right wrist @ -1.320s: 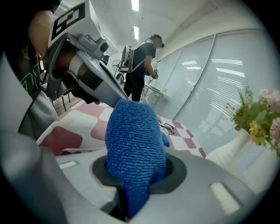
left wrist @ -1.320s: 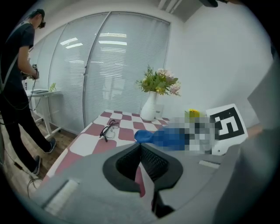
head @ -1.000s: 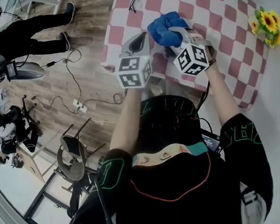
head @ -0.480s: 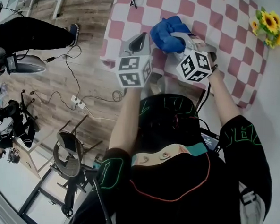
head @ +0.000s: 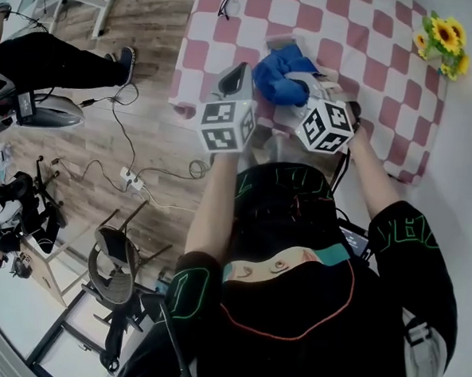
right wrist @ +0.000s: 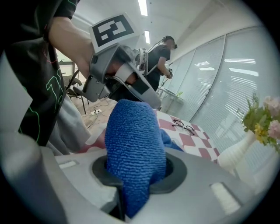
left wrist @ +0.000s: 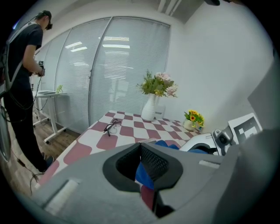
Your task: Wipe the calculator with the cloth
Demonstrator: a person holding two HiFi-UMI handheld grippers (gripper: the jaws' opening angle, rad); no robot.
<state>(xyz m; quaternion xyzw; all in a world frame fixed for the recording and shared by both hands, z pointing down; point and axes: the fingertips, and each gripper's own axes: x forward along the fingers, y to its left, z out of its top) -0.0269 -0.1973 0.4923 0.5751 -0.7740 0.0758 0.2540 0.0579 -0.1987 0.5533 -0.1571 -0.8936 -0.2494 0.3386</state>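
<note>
Right gripper (right wrist: 136, 173) clenched on the cloth. Left gripper (left wrist: 141, 153) has jaws closed together with nothing between them, its tip just beside the cloth's left side. Red-and-white checkered table (head: 372, 56) carries everything. Blue cloth (right wrist: 133, 140) sits bunched near the table's front edge. Calculator (head: 282, 42) is mostly covered; a grey sliver shows past the cloth's far side. Sunflower pot (head: 443, 41) stands at the far right corner. Glasses (left wrist: 112, 126) lie farther back.
</note>
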